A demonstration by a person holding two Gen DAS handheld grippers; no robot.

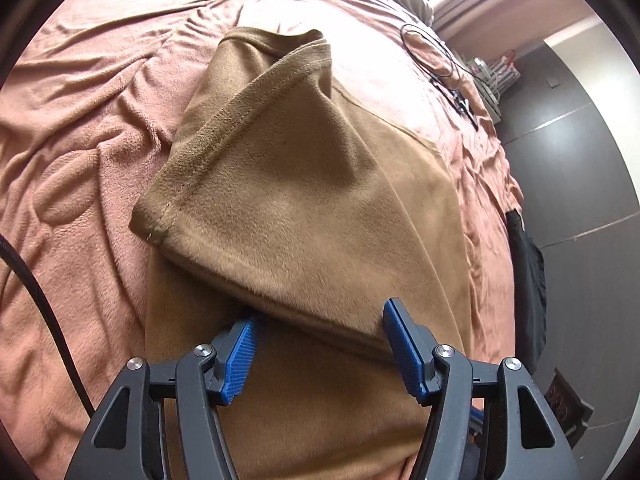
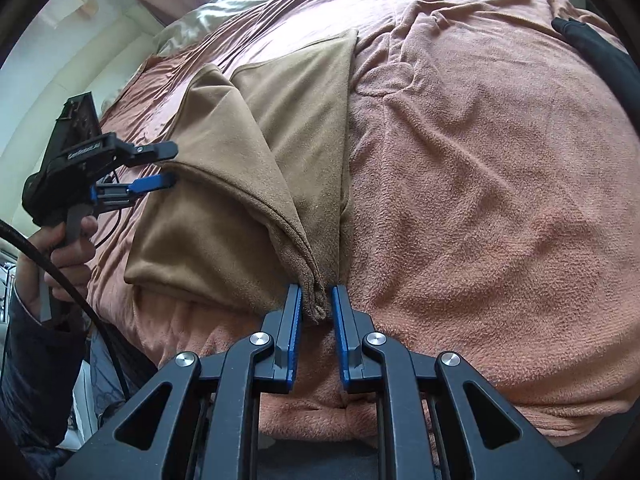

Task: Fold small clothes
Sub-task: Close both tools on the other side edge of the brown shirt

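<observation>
A tan fleece garment (image 1: 304, 200) lies half folded on the pink blanket (image 1: 80, 128), one hemmed flap lifted over the rest. My left gripper (image 1: 320, 328) is open, its blue pads (image 1: 244, 344) on either side of the near fold edge, holding nothing. In the right wrist view the garment (image 2: 224, 208) lies left of centre. My right gripper (image 2: 316, 300) is shut on the garment's hemmed corner. The left gripper (image 2: 168, 164) shows there too, open at the garment's left edge, held by a hand.
A black cable (image 1: 440, 60) lies coiled on the far side of the bed. A black garment (image 1: 528, 272) hangs off the bed's right edge, with dark floor beyond. A black cord (image 1: 36, 292) crosses the blanket at left.
</observation>
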